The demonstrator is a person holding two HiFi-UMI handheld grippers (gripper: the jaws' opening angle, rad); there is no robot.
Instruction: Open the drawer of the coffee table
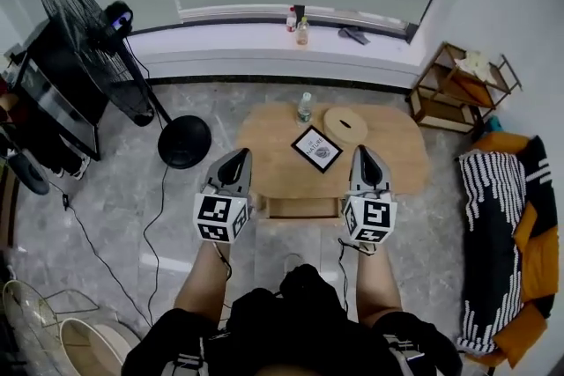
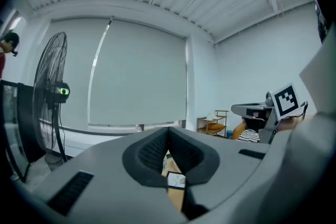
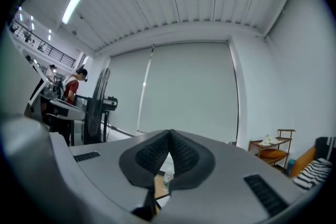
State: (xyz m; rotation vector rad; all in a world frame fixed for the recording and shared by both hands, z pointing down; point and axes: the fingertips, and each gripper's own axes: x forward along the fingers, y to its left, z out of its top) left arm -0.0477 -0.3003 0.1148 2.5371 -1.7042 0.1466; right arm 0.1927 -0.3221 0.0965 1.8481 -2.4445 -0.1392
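The low wooden coffee table [image 1: 269, 136] stands on the floor far below me, and its drawer [image 1: 304, 208] faces me at the near edge. My left gripper [image 1: 238, 156] and right gripper [image 1: 364, 152] are held high and level above the near side of the table, far from the drawer. Both are shut with nothing between the jaws. In the left gripper view the closed tips [image 2: 168, 131] point at the blinded window, with a strip of table [image 2: 176, 198] below. The right gripper view shows its closed tips [image 3: 170, 134] the same way.
On the table are a small bottle [image 1: 305, 106], a round wooden lid [image 1: 345, 125] and a black framed card [image 1: 317, 148]. A standing fan [image 1: 88, 31] with a round base [image 1: 185, 141] is left. A wooden shelf [image 1: 458, 88] and striped cushion [image 1: 498, 224] are right.
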